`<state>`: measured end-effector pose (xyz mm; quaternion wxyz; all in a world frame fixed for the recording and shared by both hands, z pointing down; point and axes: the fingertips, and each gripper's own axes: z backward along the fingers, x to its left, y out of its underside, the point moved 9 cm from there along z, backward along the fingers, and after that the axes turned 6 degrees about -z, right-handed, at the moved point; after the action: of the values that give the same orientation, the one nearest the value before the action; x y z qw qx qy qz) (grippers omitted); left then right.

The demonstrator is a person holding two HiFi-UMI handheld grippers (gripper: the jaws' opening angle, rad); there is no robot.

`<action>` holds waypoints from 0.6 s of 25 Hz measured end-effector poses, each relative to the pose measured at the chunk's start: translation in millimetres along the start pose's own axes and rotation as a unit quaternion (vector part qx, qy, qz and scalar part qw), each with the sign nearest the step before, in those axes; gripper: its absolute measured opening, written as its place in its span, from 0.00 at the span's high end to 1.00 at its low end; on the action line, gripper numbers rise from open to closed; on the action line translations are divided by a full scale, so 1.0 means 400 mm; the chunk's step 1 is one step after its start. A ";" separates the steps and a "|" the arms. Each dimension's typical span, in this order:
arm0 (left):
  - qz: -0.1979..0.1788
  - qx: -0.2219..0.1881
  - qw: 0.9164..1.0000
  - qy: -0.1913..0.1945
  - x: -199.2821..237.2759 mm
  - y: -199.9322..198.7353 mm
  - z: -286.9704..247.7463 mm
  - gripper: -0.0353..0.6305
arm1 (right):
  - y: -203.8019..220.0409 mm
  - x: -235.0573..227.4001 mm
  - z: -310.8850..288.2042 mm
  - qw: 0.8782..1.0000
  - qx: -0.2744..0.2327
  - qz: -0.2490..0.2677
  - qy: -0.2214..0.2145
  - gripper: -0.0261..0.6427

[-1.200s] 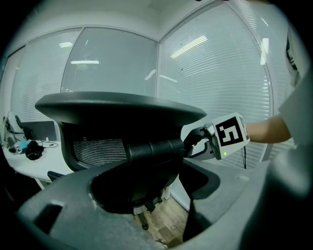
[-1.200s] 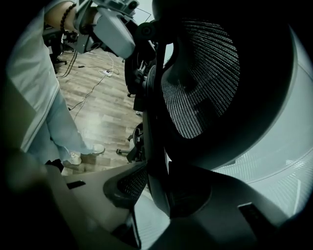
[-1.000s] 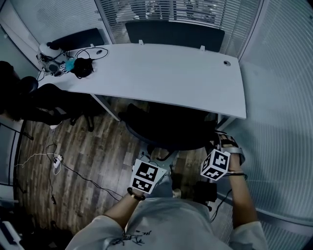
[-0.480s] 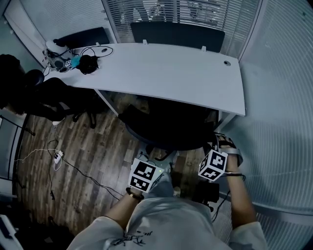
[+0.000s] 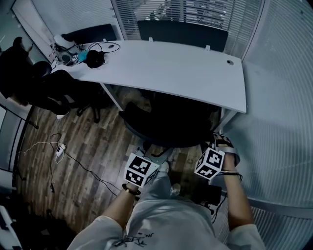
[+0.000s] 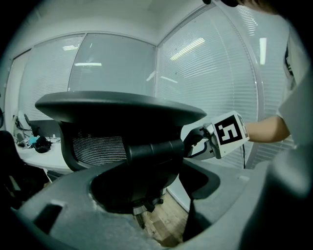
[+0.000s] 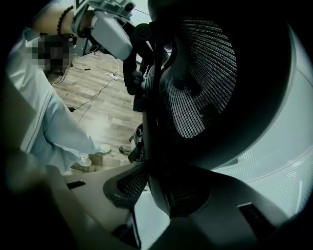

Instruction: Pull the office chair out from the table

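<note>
Office chair (image 5: 166, 124) back gripped by L gripper (image 5: 148, 154) & R gripper (image 5: 216, 144).

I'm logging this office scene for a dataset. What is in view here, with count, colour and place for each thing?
table: one, white, middle of the head view
office chair: one, black, partly under the table's near edge
second chair: one, black, off the table's left end
dark panels: two, black, beyond the table's far edge
headset gear: one pile with cables, white and black, table's left end
power strip: one, white, with a cable, on the floor at left
floor: wooden, brown
blinds: pale, on the walls around
left gripper: one, marker cube, clamped on the office chair's back
right gripper: one, marker cube, clamped on the same back
</note>
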<state>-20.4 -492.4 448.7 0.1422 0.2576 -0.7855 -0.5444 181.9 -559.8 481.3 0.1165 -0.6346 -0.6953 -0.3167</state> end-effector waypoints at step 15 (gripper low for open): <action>-0.002 0.005 1.000 0.007 -0.051 0.019 0.059 0.51 | 0.003 0.061 0.046 1.000 0.004 -0.001 -0.002 0.77</action>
<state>-17.4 -460.7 448.2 0.1449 0.2639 -0.7868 -0.5388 183.4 -529.1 481.3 0.1166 -0.6340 -0.6975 -0.3129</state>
